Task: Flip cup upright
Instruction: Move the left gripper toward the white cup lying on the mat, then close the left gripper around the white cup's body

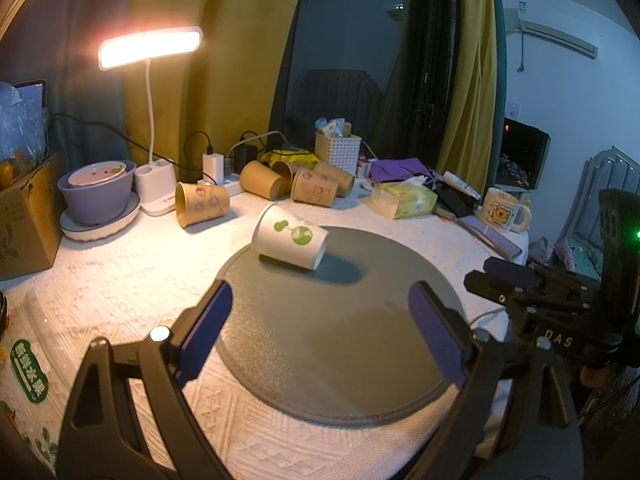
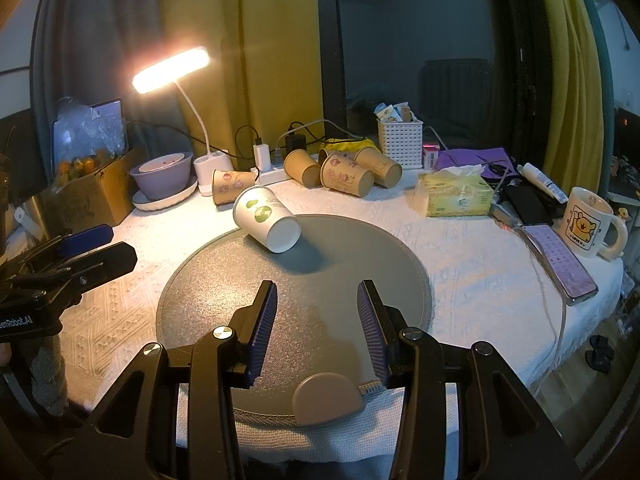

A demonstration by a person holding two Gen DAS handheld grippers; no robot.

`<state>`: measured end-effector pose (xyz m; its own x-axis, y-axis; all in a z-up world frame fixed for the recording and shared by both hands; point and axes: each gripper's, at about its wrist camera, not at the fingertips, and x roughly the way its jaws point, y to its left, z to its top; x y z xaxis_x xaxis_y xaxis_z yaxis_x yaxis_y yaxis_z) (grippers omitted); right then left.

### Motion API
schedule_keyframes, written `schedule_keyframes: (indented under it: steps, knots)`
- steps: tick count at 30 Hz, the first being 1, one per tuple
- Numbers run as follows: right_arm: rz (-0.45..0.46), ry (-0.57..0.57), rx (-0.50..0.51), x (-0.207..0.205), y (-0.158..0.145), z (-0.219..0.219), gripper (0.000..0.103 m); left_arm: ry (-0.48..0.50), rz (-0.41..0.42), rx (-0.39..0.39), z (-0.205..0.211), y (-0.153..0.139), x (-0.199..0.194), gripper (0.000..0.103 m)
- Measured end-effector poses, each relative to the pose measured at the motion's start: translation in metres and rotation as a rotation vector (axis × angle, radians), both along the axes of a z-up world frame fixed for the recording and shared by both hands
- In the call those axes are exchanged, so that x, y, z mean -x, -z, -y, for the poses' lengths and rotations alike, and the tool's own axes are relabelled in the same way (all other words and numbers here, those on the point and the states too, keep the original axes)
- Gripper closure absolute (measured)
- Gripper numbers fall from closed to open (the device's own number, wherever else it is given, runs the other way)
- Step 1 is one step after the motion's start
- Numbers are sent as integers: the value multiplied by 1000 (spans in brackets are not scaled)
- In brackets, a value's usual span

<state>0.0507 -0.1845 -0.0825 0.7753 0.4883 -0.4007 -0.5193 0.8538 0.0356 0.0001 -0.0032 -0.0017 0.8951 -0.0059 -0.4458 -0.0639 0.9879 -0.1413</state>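
A white paper cup with green prints point(image 1: 289, 237) lies on its side at the far left edge of a round grey mat point(image 1: 340, 332). It also shows in the right wrist view point(image 2: 265, 224), its base facing me, on the mat point(image 2: 296, 280). My left gripper point(image 1: 320, 300) is open and empty, above the mat, short of the cup. My right gripper point(image 2: 316, 292) is open and empty, above the mat's near half; it shows from the side in the left wrist view point(image 1: 508, 276). The left gripper shows at the left edge of the right wrist view point(image 2: 92, 244).
Several brown paper cups point(image 2: 344, 174) lie on their sides behind the mat, one point(image 2: 230, 186) by a lit desk lamp point(image 2: 172, 68). A purple bowl point(image 2: 162, 176), tissue pack point(image 2: 454, 192), white basket point(image 2: 400, 142), mug point(image 2: 590, 216) and phone point(image 2: 558, 264) surround the mat on the white cloth.
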Motion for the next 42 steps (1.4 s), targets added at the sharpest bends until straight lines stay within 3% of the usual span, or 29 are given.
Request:
schedule_keyframes:
  steps: [26,35,42]
  knots:
    - [-3,-3,3,0,-1,-1,59,6,-16,7,7,7,-1,12]
    - [8,-6,15,-4,0,-5,59,14,-50,17,7,7,-18,12]
    - [1,5,42,-39,-6,-2,59,25,-114,53,6,9,-52,12]
